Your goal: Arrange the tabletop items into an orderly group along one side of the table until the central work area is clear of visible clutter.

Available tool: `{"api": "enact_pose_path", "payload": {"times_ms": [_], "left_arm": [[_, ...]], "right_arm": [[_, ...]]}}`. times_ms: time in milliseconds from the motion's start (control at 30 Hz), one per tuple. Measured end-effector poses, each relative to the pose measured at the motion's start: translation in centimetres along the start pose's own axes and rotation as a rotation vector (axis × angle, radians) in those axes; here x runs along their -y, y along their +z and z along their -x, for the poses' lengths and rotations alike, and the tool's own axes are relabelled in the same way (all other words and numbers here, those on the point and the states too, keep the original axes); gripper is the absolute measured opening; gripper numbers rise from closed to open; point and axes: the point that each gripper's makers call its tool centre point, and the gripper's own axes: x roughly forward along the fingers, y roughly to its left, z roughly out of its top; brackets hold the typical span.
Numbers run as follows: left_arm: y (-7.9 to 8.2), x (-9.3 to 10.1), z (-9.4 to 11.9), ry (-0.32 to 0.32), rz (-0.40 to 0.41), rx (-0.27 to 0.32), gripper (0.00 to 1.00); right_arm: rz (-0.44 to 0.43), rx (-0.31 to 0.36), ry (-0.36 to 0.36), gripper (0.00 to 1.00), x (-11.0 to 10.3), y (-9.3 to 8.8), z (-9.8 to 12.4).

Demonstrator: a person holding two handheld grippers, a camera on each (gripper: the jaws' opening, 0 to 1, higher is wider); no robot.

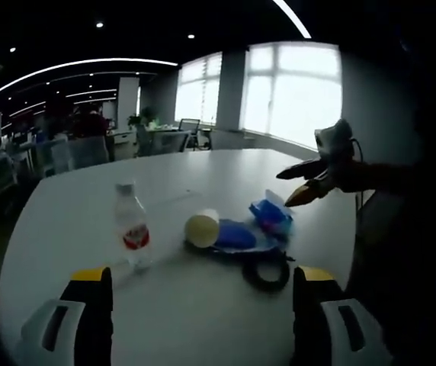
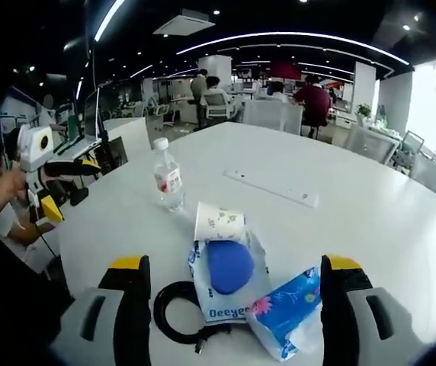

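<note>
— What have you got on the tabletop right now?

— In my right gripper view, a small cluster sits close in front of me: a paper cup lying on its side, a blue round pad resting on a clear plastic bag just behind it, a blue tissue pack to one side and a black cable loop to the other. A water bottle stands upright, a little apart from the cluster. A flat white power strip lies farther back.

— And your grippers?

— My right gripper has its fingers spread wide, holding nothing, with the bag and tissue pack between them. My left gripper is just as wide and empty; from there I see the bottle, the cup, the tissue pack and the cable ahead, none touched.

— Can you see one gripper from the other?

— Yes, the right one hangs above the far edge by the tissue pack, and the left one shows off the tabletop's edge.
</note>
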Motion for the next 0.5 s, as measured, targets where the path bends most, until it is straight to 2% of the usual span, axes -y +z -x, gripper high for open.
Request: {"api": "enact_pose_path", "payload": {"times_ms": [233, 333, 500], "left_arm": [[0.0, 0.1, -0.1, -0.003, -0.001, 0.004, 0.95], [0.6, -0.1, 0.2, 0.010, -0.004, 0.038, 0.93], [0.8, -0.4, 0.2, 0.012, -0.003, 0.044, 0.94]], "right_arm": [[0.017, -0.010, 0.018, 0.79, -0.9, 0.6, -1.3], [0.029, -0.015, 0.019, 0.76, -1.1, 0.8, -1.8], [0.034, -0.013, 0.019, 0.72, -1.4, 1.1, -2.8]]}}
